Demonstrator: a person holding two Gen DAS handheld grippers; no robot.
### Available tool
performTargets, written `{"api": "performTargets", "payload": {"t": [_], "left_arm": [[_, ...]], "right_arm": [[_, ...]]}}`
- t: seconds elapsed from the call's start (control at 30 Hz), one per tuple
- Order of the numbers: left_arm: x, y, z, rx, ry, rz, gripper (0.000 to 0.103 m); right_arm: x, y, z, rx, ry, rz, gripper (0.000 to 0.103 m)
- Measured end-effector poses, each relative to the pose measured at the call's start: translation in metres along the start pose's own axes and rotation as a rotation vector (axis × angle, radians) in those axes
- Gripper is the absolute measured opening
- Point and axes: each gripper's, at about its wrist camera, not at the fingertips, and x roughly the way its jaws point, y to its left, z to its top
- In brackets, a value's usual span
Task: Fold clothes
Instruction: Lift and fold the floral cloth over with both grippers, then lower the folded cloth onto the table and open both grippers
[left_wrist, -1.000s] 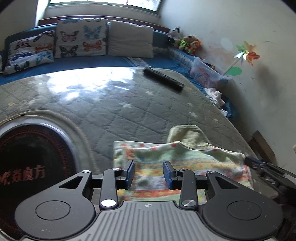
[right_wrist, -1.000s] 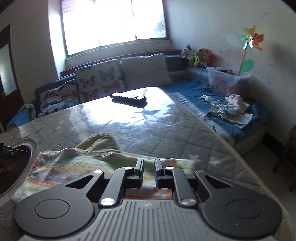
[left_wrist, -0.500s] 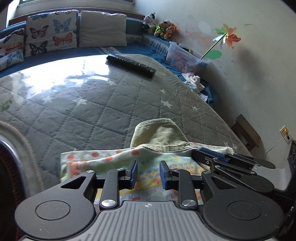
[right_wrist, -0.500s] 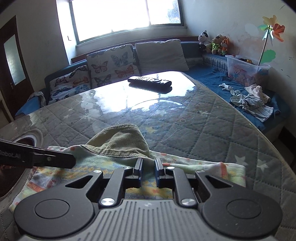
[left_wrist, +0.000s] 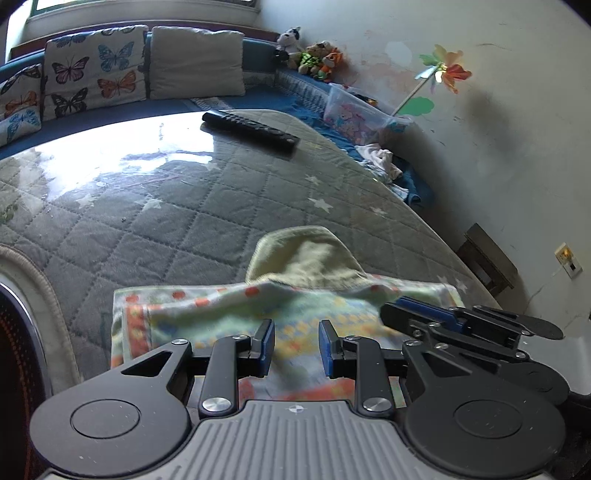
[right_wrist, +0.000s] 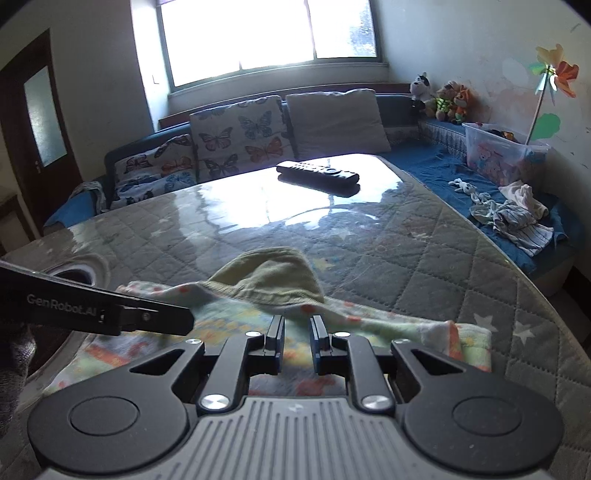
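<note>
A small patterned garment (left_wrist: 207, 317) with an olive-green hood (left_wrist: 306, 258) lies folded on the grey quilted table (left_wrist: 184, 221). My left gripper (left_wrist: 296, 345) hovers open just above its near part, holding nothing. My right gripper shows in the left wrist view (left_wrist: 417, 314) at the garment's right side. In the right wrist view the garment (right_wrist: 388, 321) and hood (right_wrist: 273, 273) lie just ahead of my right gripper (right_wrist: 297, 332), whose jaws stand a little apart with nothing between them. My left gripper's finger (right_wrist: 110, 310) reaches in from the left over the cloth.
A black remote (left_wrist: 251, 129) lies at the table's far side. A round black mat (left_wrist: 14, 350) sits at the left edge. A blue sofa (right_wrist: 436, 162) with cushions, loose clothes (right_wrist: 513, 218) and a plastic box (right_wrist: 495, 155) stands beyond the table. A wall is at the right.
My right gripper's jaws have opened a little. My left gripper has opened slightly wider and drawn back a bit from the garment. The garment lies much as before.
</note>
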Motion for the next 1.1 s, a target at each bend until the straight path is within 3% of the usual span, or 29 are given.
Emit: {"api": "performTargets", "payload": {"t": [0.2, 0.5, 0.63, 0.8, 1.1], "left_arm": [[-0.014, -0.012, -0.027, 0.047, 0.008, -0.005, 0.027], [-0.032, -0.016, -0.062, 0.083, -0.021, 0.003, 0.027], [-0.040, -0.015, -0.072, 0.086, -0.039, 0.008, 0.030], [-0.050, -0.005, -0.079, 0.052, -0.059, 0.021, 0.030], [-0.065, 0.016, -0.087, -0.009, -0.081, 0.042, 0.030]], "right_arm": [[-0.018, 0.018, -0.019, -0.050, 0.019, 0.039, 0.014], [-0.046, 0.040, -0.053, -0.109, 0.013, 0.023, 0.016], [-0.057, 0.028, -0.059, -0.065, -0.015, -0.009, 0.017], [-0.072, 0.015, -0.065, -0.010, -0.049, -0.048, 0.025], [-0.093, -0.024, -0.084, 0.097, -0.071, -0.158, 0.026]]}}
